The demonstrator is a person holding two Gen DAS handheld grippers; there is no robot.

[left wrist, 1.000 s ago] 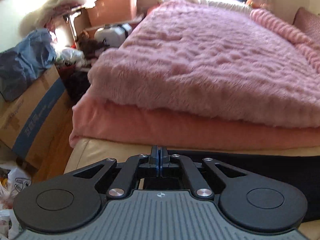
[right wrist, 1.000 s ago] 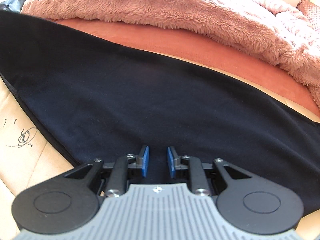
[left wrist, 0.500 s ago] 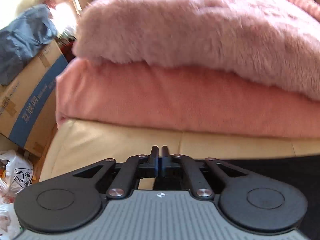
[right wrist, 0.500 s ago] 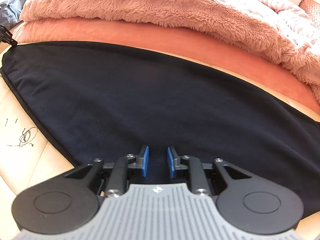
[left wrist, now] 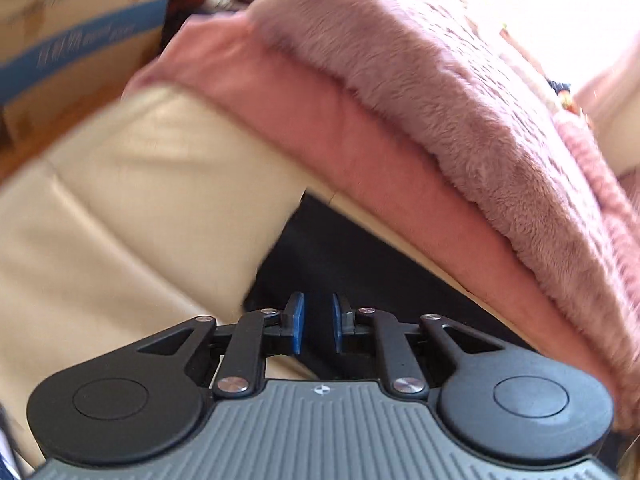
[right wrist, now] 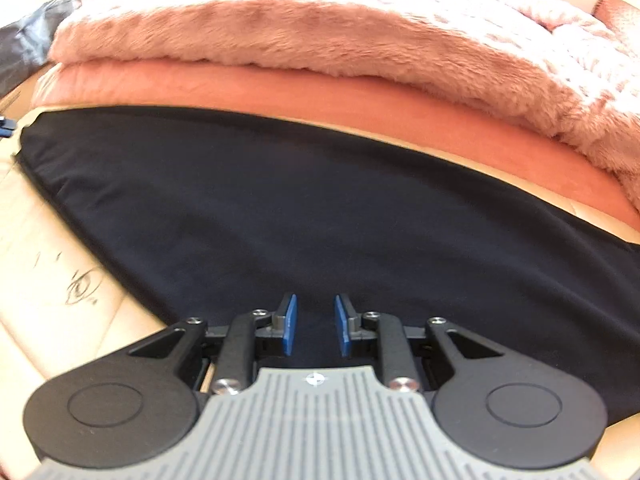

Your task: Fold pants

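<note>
The pants (right wrist: 320, 216) lie flat on the cream bed (left wrist: 120, 208), beside the pink blankets (right wrist: 320, 40). The left gripper (left wrist: 317, 326) has just been opening, empty; the right gripper (right wrist: 315, 330) is slightly open, empty. Seat both fingers squarely over a hem before closing.

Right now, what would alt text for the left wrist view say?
A left gripper, its blue fingers slightly apart and holding nothing, hovers over the edge of black pants on a cream couch. Pink blankets are piled behind.

Fluffy pink blanket (right wrist: 360, 28) (over salmon blanket (right wrist: 360, 96)).
</note>
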